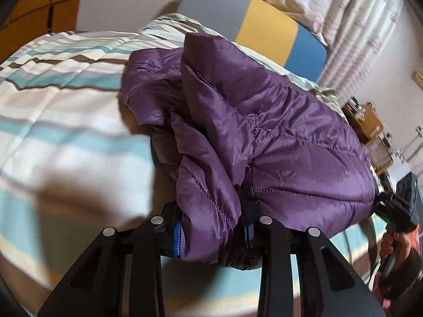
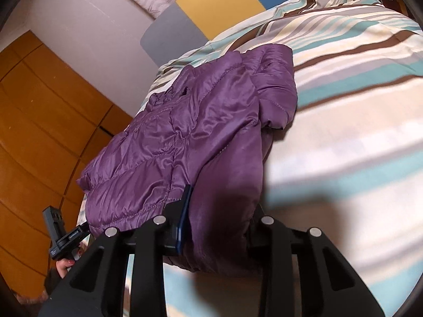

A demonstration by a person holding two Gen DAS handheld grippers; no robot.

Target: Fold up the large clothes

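Note:
A quilted purple jacket (image 1: 264,132) lies bunched and partly folded on a striped duvet (image 1: 66,105). In the left wrist view, its near edge is gathered between the blue pads (image 1: 176,240) of my left gripper (image 1: 212,237), which is shut on the fabric. In the right wrist view, the jacket (image 2: 185,132) spreads away towards the headboard. My right gripper (image 2: 219,229) is shut on another part of that near edge; one blue pad (image 2: 185,219) shows and the other finger is hidden by cloth. Each gripper also shows at the edge of the other's view, hand-held.
The bed's duvet (image 2: 343,105) stretches wide beside the jacket. A grey, yellow and blue headboard (image 1: 264,26) stands behind, with curtains (image 1: 357,26) above it. A wooden wardrobe (image 2: 39,119) is on one side and a wooden nightstand (image 1: 370,126) on the other.

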